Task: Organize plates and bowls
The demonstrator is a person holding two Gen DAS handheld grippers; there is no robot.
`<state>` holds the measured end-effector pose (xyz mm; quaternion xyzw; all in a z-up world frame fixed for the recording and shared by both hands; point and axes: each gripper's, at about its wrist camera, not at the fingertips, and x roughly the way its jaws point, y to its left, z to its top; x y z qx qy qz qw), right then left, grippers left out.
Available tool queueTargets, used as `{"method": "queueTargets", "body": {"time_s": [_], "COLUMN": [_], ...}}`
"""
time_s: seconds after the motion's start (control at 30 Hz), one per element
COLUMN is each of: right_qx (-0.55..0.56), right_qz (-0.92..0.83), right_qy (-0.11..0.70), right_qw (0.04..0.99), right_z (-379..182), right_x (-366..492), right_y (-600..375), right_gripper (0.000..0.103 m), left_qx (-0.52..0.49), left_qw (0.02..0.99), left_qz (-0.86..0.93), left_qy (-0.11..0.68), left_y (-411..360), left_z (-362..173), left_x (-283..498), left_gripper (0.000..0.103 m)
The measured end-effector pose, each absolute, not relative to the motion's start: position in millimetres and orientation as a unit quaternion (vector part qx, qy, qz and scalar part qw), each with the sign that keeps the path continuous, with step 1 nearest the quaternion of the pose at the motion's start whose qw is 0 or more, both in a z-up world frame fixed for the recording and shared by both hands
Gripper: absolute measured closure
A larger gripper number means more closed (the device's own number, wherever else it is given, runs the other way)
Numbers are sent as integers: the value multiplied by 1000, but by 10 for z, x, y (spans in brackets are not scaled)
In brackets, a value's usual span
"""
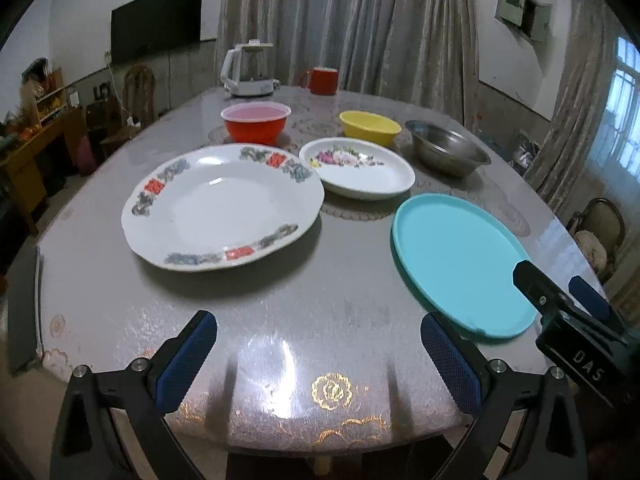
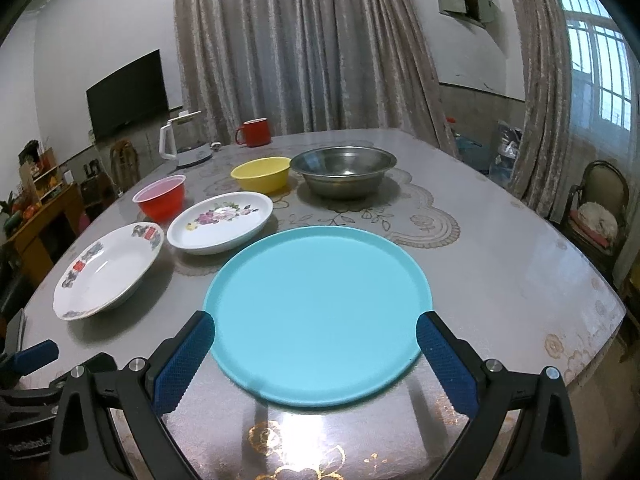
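Left wrist view is showing us the table (image 1: 100,272) with every dish lying separately, so we are judging the sorting as not yet begun. Going from the left, we are seeing the large white plate with the red and grey rim pattern (image 1: 222,206), and behind it the red bowl (image 1: 256,122). Next we are finding the white floral dish (image 1: 357,168) just beside the patterned plate, with the yellow bowl (image 1: 370,127) behind it, then the steel bowl (image 1: 448,148), and nearest on the right the turquoise plate (image 1: 460,264). Our left gripper (image 1: 318,360) is hovering over bare tabletop with its jaws wide apart, holding nothing. Our right gripper (image 2: 316,354) is also standing wide open, its blue pads (image 2: 186,356) flanking the near edge of the turquoise plate without closing on it. We are expecting all the stacking, three plates together and three bowls nested, to be left to do. A white kettle (image 1: 248,68) and a red mug (image 1: 322,80) are standing at the far edge, apart from the dishes.
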<state>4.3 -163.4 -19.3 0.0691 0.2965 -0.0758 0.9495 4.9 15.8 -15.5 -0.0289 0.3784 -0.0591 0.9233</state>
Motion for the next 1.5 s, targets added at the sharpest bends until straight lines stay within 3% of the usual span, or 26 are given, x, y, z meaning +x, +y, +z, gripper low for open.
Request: {"method": "queueTargets", "body": {"time_s": [1.5], "right_qx": [69], "right_qz": [-61], "right_qy": [318], "right_qw": [944], "right_z": [-97], "right_x": [150], "right_y": [-1648], "right_gripper": [0], "left_qx": [-5], "left_qw": [920], "left_qz": [-66], "left_qy": [387], "left_y": [305], "left_z": [-107], "left_x": [100], "left_gripper": [0]}}
